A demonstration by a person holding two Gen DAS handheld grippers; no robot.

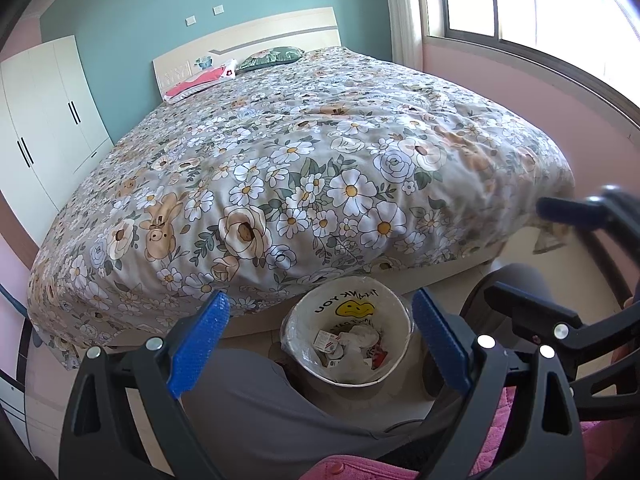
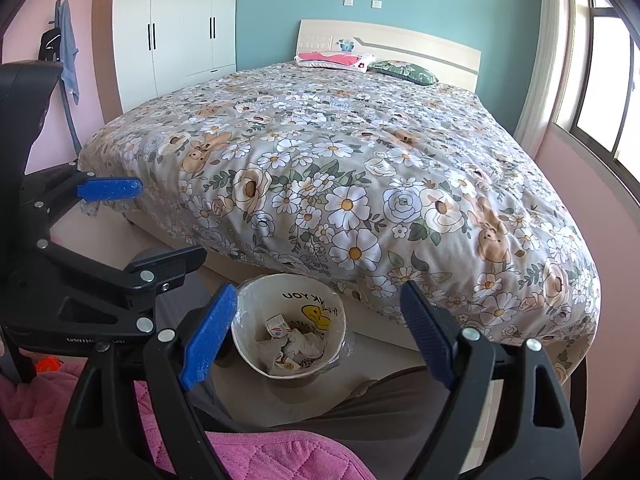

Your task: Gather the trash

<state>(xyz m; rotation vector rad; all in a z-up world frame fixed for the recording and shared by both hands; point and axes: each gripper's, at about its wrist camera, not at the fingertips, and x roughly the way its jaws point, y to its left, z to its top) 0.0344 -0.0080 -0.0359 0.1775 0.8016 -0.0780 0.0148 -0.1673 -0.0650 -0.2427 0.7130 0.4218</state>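
Observation:
A white trash bin [image 1: 308,356] lined with a plastic bag printed with a yellow smiley stands on the floor at the foot of the bed; it also shows in the right wrist view [image 2: 248,332]. Crumpled tissues and small cartons [image 1: 352,346] lie inside it [image 2: 294,346]. My left gripper [image 1: 320,312] is open and empty, held above the bin. My right gripper [image 2: 320,300] is open and empty, also above the bin. The right gripper shows at the right of the left wrist view [image 1: 532,248], and the left gripper shows at the left of the right wrist view [image 2: 168,220].
A large bed with a floral duvet [image 1: 300,152] fills the room ahead, with two pillows [image 1: 236,68] at the headboard. A white wardrobe [image 2: 180,28] stands at the left. A window [image 1: 540,4] is at the right. The person's grey trousers [image 1: 256,412] and pink top [image 2: 260,456] are below.

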